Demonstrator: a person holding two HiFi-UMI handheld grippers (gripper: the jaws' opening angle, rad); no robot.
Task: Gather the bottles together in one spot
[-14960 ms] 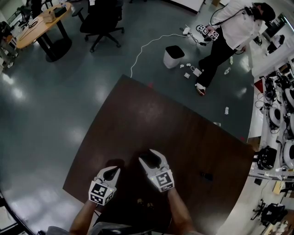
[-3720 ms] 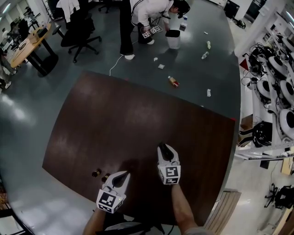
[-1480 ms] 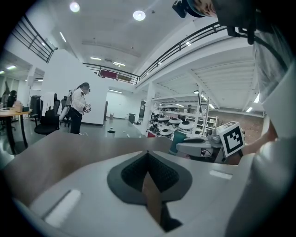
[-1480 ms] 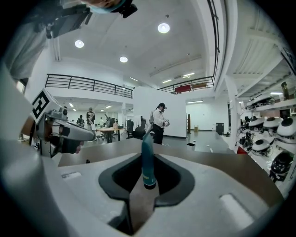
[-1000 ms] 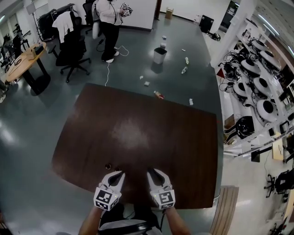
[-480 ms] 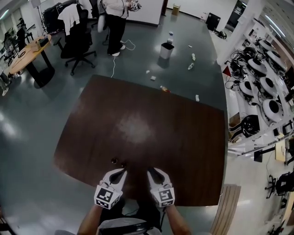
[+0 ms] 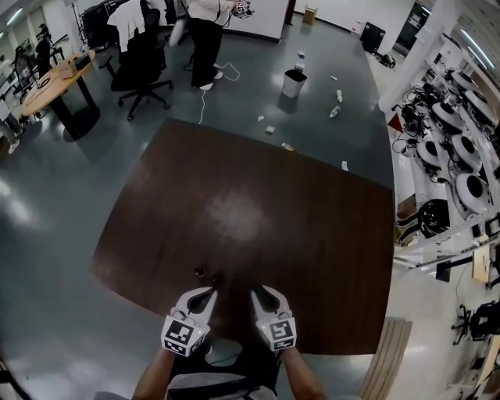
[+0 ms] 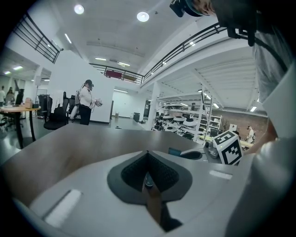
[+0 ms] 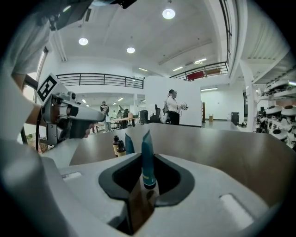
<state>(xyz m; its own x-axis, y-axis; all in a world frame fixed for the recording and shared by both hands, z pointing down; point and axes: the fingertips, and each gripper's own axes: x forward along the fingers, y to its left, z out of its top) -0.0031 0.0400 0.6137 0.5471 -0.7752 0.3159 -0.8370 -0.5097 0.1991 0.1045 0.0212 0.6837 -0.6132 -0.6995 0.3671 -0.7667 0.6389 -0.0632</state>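
Observation:
Two small brown bottles (image 7: 205, 273) stand together on the dark wooden table (image 7: 258, 203) near its front edge; in the right gripper view they are the brown bottles (image 9: 118, 146) left of the jaws. My right gripper (image 7: 256, 290) is shut on a teal tube (image 9: 147, 155), upright with its dark cap down. A second teal shape (image 9: 129, 144) shows just behind, partly hidden by the jaw. My left gripper (image 7: 209, 291) hovers a little nearer than the bottles, jaws meeting at the tips (image 8: 148, 153) with nothing between them.
A person in white (image 7: 207, 23) stands far off beyond the table, near black office chairs (image 7: 144, 58). A white bin (image 7: 294, 82) and scattered litter lie on the grey floor. A round wooden desk (image 7: 58, 74) is at far left, equipment racks (image 7: 461, 148) at right.
Both grippers have sunk a little toward the table's front edge, the right one still holding the tube. The bottles have not moved. The person in the background has shifted.

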